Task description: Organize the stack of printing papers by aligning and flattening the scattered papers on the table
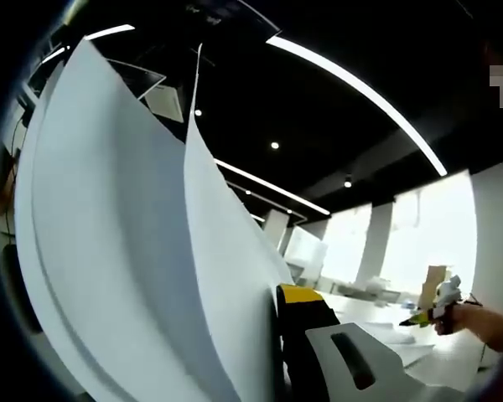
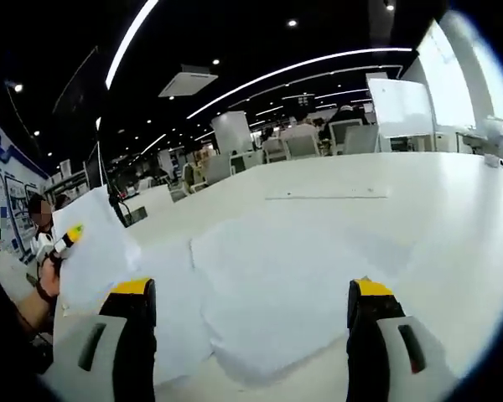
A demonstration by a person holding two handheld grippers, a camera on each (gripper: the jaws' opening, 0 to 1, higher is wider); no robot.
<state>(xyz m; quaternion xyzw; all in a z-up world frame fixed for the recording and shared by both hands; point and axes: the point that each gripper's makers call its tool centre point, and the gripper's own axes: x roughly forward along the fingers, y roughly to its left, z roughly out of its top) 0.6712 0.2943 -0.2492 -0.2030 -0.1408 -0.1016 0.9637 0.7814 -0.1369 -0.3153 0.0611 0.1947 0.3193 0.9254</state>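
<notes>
- Held sheets [image 1: 126, 251], frame left: thin, limp, curling; left gripper [image 1: 272, 352] pinches their lower edge.
- Scattered papers [image 2: 277, 285], table [image 2: 436, 218] centre: light, slippery; grip at edges.
- Right gripper [image 2: 251, 327]: jaws spread, empty.

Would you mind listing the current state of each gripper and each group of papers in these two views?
Left gripper: shut on the lifted sheets, held up off the table.
Lifted sheets: raised, standing on edge, bowed and fanned apart.
Right gripper: open, jaws wide apart, low over the table.
Papers on the table: lying flat, overlapping, edges not aligned.
Table: white, with papers lying on it.
</notes>
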